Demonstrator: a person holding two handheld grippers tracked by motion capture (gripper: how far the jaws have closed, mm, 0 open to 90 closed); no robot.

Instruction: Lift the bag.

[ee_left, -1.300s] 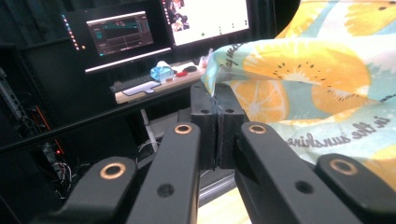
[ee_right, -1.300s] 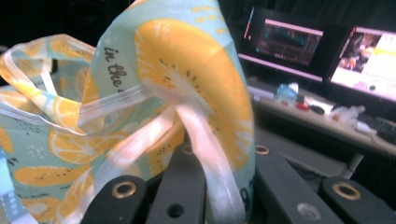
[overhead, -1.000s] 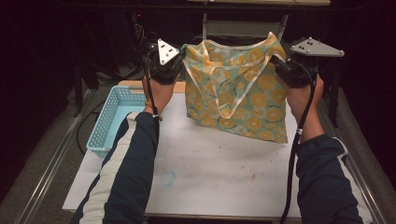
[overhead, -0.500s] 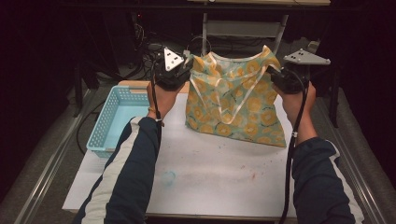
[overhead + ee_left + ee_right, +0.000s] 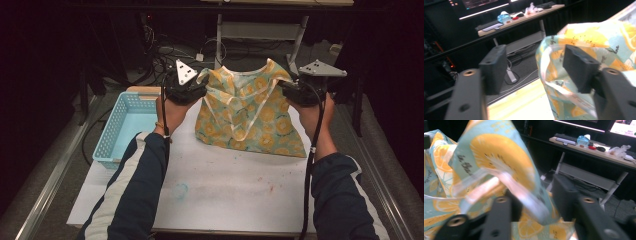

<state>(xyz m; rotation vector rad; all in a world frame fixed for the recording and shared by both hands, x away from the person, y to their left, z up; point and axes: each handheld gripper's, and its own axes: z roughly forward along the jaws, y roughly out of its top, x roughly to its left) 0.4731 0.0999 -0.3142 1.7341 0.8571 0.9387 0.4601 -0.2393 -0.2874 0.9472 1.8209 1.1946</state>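
Between parted claws (image 5: 200, 89) (image 5: 285, 87): tote bag (image 5: 247, 117), corners loose

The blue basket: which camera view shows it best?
The high view: the blue basket shows whole there, at the table's left edge, beside the person's left forearm. The two gripper views look past their fingers at the lemon-print bag and give nothing of it.

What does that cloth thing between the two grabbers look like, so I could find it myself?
Start at the white-topped table. Toward its far edge, right of the blue basket, lies a fabric bag between the left gripper and the right gripper. Its pale teal cloth printed with orange slices and its pale handle straps mark it out.
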